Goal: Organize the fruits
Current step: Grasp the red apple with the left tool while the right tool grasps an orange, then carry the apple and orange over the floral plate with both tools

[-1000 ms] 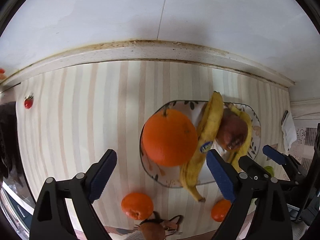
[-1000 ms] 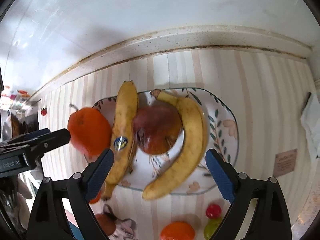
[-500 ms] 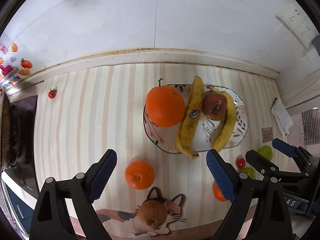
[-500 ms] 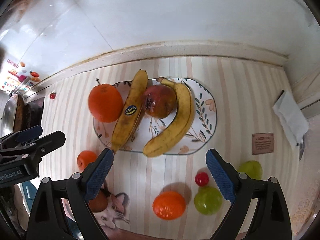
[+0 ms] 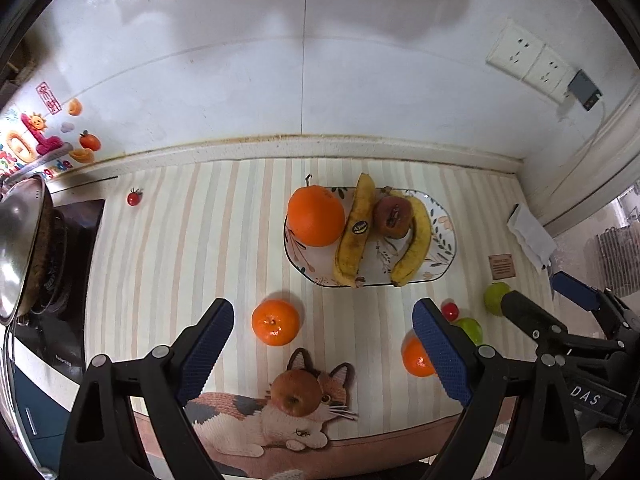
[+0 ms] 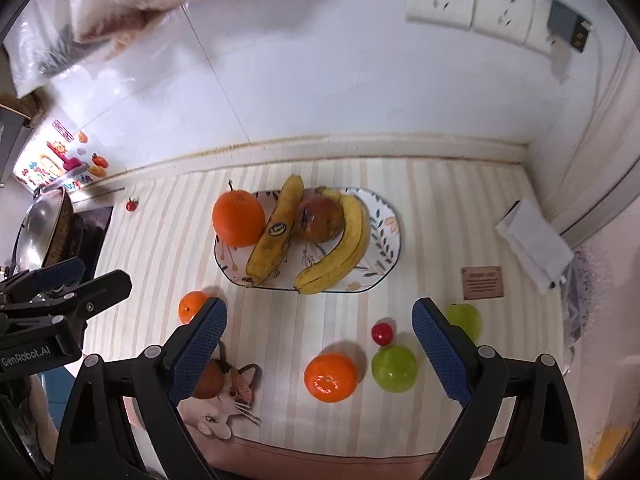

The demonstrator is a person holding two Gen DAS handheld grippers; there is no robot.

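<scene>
An oval floral plate [image 5: 442,246] [image 6: 386,236] holds a large orange [image 5: 315,216] [image 6: 238,218], two bananas [image 5: 354,232] [image 6: 340,248] and a reddish-brown fruit [image 5: 392,216] [image 6: 320,218]. Loose on the striped mat lie a small orange [image 5: 275,322] [image 6: 191,306], a second small orange [image 5: 414,356] [image 6: 330,376], a brown apple [image 5: 296,392] [image 6: 208,380], two green fruits [image 6: 394,368] [image 6: 464,320] and a small red fruit [image 5: 450,311] [image 6: 382,333]. My left gripper [image 5: 323,348] and right gripper [image 6: 319,348] both stand open and empty, high above the near fruits.
A cherry tomato [image 5: 134,198] lies at the mat's far left beside a stove with a metal pan [image 5: 20,240]. A folded white cloth [image 6: 534,240] and a small brown card [image 6: 482,282] sit at the right. The white wall with sockets [image 6: 472,0] stands behind.
Both grippers have risen and pulled back from the plate, so it looks smaller and farther. The loose fruits near the mat's front edge have come into view. Jaws stay wide.
</scene>
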